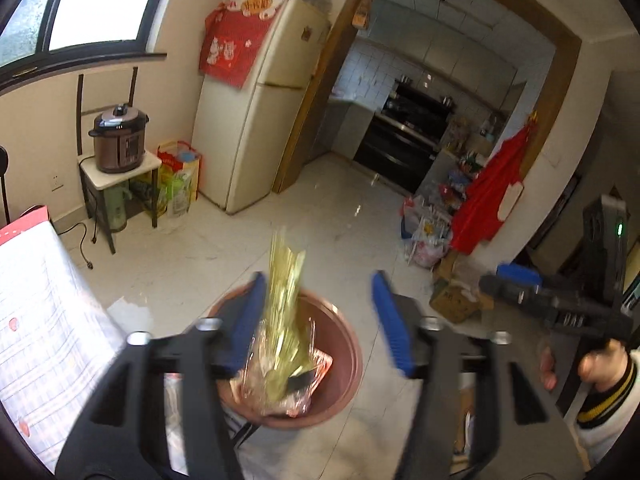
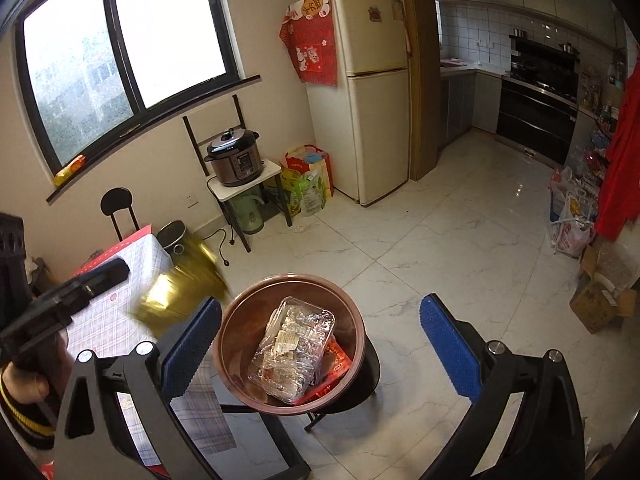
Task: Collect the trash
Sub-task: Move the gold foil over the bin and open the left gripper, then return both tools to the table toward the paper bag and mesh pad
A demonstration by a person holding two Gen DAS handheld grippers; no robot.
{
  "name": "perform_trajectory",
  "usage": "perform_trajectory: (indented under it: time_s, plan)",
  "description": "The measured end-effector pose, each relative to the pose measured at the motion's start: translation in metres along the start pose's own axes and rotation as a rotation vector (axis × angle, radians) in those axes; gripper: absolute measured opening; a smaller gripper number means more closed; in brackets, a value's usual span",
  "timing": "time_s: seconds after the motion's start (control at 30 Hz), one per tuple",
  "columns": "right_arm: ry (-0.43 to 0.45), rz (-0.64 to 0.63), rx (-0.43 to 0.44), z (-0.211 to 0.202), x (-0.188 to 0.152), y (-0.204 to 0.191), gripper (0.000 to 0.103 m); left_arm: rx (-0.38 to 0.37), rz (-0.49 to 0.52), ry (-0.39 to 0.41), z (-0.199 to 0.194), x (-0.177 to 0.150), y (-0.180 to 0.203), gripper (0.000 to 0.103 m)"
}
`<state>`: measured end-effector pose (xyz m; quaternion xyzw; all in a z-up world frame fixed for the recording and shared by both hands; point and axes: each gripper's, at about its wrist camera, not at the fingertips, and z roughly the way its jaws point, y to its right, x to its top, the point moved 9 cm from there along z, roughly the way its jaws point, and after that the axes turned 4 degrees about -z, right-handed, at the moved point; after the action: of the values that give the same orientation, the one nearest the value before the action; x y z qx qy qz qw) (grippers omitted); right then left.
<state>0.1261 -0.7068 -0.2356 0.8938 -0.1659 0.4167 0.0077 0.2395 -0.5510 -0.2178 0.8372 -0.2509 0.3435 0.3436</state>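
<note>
A brown round bin [image 2: 228, 320] stands on a black stool, holding a clear plastic container [image 2: 294, 354] and a red wrapper [image 2: 338, 360]. It also shows in the left wrist view [image 1: 344, 344]. A gold foil wrapper [image 1: 286, 292] is blurred in the air just above the bin, beside the left finger of my left gripper [image 1: 320, 320], whose jaws stand wide apart. The gold wrapper also shows in the right wrist view [image 2: 180, 288], beyond the left gripper's tip. My right gripper [image 2: 320, 344] is open and empty, its fingers either side of the bin.
A table with a checked cloth [image 2: 120, 308] stands left of the bin. A small dark waste can [image 2: 172, 236], a side table with a pressure cooker [image 2: 236, 158], bags and a fridge [image 2: 368, 92] line the far wall. Boxes and bags [image 2: 596, 300] lie at right.
</note>
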Motion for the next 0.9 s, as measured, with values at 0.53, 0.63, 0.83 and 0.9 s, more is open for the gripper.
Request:
perform_trajectory:
  time_s: [0.53, 0.63, 0.83, 0.9]
  plan:
    - [-0.005, -0.030, 0.120, 0.013, 0.002, -0.078, 0.098, 0.249, -0.083, 0.123, -0.144, 0.001, -0.091, 0.097]
    - [-0.009, -0.074, 0.160, 0.016, 0.000, -0.114, 0.098, 0.337, -0.154, 0.148, -0.196, -0.013, -0.135, 0.097]
    - [-0.035, -0.151, 0.272, 0.017, -0.015, -0.198, 0.098, 0.511, -0.297, 0.197, -0.306, -0.058, -0.215, 0.097]
    - [-0.045, -0.176, 0.312, 0.017, -0.021, -0.227, 0.098, 0.563, -0.361, 0.222, -0.344, -0.077, -0.240, 0.097]
